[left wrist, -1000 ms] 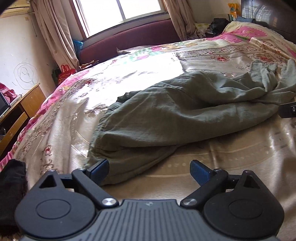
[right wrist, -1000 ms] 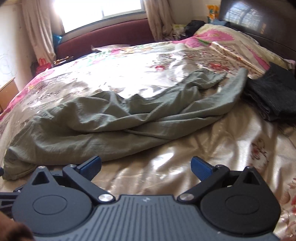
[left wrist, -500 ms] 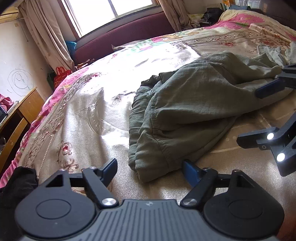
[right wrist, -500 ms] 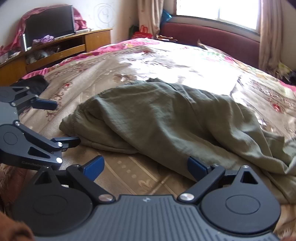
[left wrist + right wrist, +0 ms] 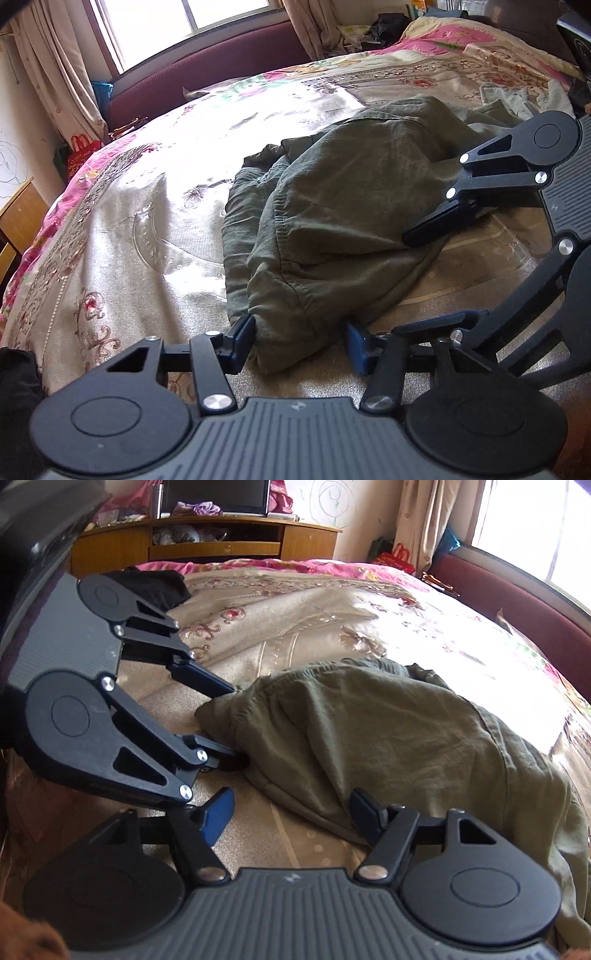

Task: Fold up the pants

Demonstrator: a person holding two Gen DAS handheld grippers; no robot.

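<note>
A pair of green pants lay in a rumpled heap near the middle of a bed covered in a floral satin spread, none of it yet folded flat. The left gripper sat low at the waistband end, its fingers apart on either side of a bunched corner of cloth, apparently touching it but not closed on it. The right gripper, approaching from the side, also had its fingers spread, one fingertip at the edge of the fabric and the other over bare bedspread. By all appearances the job had barely begun: the cloth was yet to be gripped, spread out and folded over. The legs trailed away toward the far side and were largely cut off, and creases hid where the two legs lay against each other. A dark garment sat at the bed's edge.
</note>
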